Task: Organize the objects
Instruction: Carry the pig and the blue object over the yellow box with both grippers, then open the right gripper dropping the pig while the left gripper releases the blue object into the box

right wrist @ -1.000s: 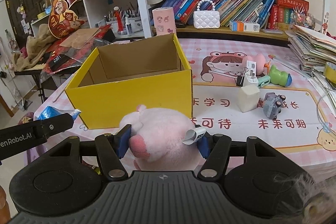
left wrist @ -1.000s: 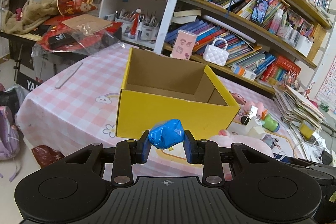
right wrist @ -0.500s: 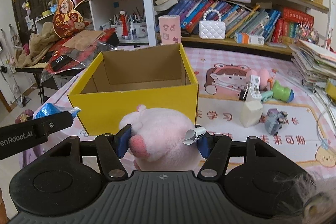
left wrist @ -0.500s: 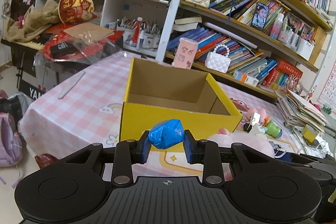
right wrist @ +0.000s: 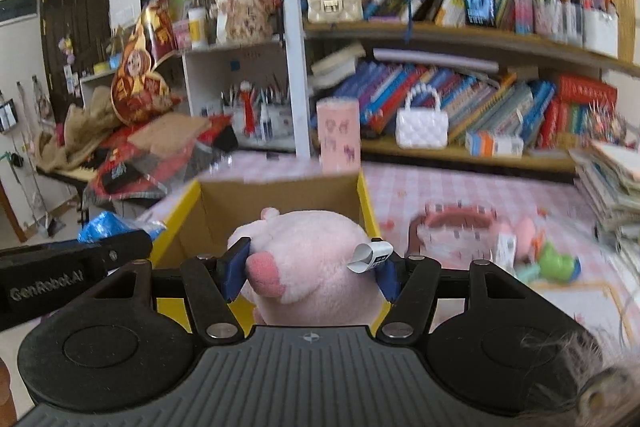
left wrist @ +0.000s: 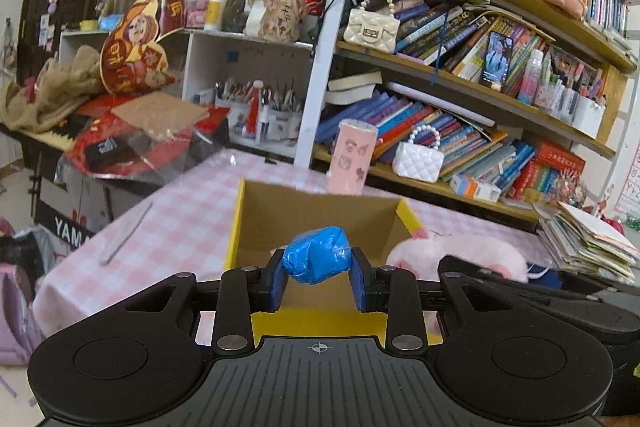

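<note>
Far left: a cluttered side shelf (left wrist: 248,45) beside a dark door (right wrist: 76,7). The left hand-held gripper (left wrist: 318,281) clamps a blue wrapped packet (left wrist: 317,260) over the open yellow cardboard box (left wrist: 256,323) on the pink checked table (left wrist: 188,215). The right hand-held gripper (right wrist: 310,269) grips a pink plush toy (right wrist: 308,259) above the box. Far right: a crowded bookshelf (left wrist: 472,95).

The left tool (left wrist: 318,281) clamps a blue wrapped packet (left wrist: 316,260) between its pads, above the open yellow box (left wrist: 320,223). The box stands on the pink checked desk (left wrist: 180,215). A pink plush toy (left wrist: 456,255) shows just right of the box.
</note>
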`<move>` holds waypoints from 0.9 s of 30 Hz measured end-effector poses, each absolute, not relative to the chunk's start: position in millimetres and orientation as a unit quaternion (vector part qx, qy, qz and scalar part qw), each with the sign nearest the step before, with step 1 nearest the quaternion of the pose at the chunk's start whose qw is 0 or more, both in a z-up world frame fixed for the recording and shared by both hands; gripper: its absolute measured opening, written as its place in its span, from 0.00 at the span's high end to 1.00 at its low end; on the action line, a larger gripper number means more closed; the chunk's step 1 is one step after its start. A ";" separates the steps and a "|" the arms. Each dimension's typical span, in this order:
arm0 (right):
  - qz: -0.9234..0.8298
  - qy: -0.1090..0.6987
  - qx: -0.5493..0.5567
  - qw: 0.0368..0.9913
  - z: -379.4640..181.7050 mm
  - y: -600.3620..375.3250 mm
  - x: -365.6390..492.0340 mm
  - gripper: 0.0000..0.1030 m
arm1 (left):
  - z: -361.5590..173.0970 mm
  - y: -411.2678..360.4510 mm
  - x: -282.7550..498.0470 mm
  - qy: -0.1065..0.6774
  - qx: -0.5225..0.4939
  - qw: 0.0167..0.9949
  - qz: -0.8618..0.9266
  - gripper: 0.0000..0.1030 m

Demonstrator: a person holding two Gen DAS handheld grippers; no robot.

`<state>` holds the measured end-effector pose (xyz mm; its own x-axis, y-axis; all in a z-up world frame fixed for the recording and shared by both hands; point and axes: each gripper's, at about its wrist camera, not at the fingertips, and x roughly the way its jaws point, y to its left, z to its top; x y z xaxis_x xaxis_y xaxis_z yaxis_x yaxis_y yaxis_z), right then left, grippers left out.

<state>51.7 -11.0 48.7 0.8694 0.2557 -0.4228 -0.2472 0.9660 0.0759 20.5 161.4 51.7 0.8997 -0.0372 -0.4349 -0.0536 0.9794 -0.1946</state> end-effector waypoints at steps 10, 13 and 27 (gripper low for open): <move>0.149 0.263 -0.018 0.953 20.8 4.9 145.3 0.41 | 30.5 157.2 99.2 0.258 -0.072 0.963 0.022 0.70; 0.168 0.290 -0.036 0.942 6.3 13.6 171.9 0.41 | 24.8 160.5 119.2 0.270 -0.067 0.960 0.030 0.70; 0.223 0.344 -0.108 0.906 -19.9 33.8 234.8 0.41 | 0.5 161.1 173.0 0.326 -0.053 0.943 0.048 0.70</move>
